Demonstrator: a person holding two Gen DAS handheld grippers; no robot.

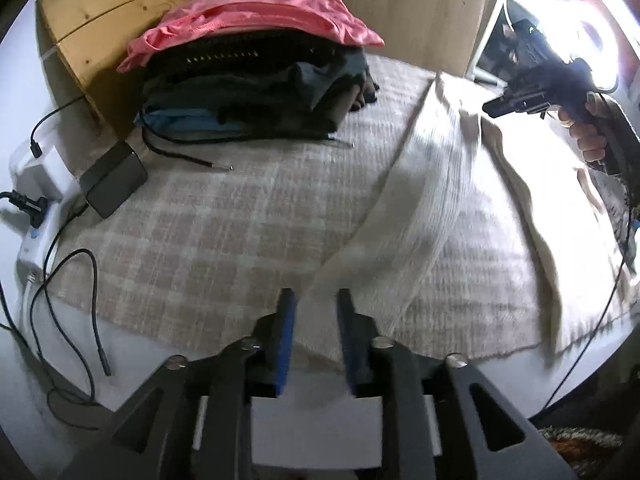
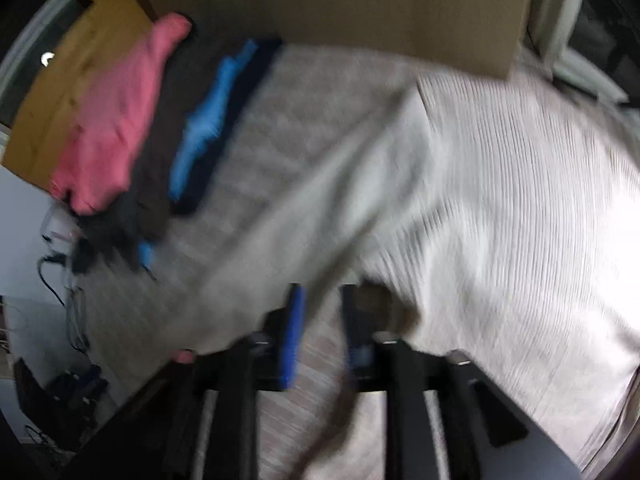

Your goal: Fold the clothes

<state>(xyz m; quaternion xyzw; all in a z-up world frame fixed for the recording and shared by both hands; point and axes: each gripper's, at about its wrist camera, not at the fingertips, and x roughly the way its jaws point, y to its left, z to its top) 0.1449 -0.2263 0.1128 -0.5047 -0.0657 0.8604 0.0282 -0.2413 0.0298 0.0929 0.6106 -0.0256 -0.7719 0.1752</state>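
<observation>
Your left tool (image 1: 316, 300) hangs spread at the bottom centre, its pads astride the near corner of the cream ribbed garment (image 1: 432, 200) spread right of centre on the plaid blanket (image 1: 192, 232). Your right tool (image 2: 322, 300) also looks spread over cream cloth, though blur hides any grip. Close too shallow and the corner may slip free; close too deep and you may pinch the blanket too.

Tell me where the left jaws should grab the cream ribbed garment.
Take the cream ribbed garment by its narrow near end, just ahead of the left gripper. Come in low from the table's near edge: that strip tapers toward the open jaws and lies flat on the checked cloth.
</observation>
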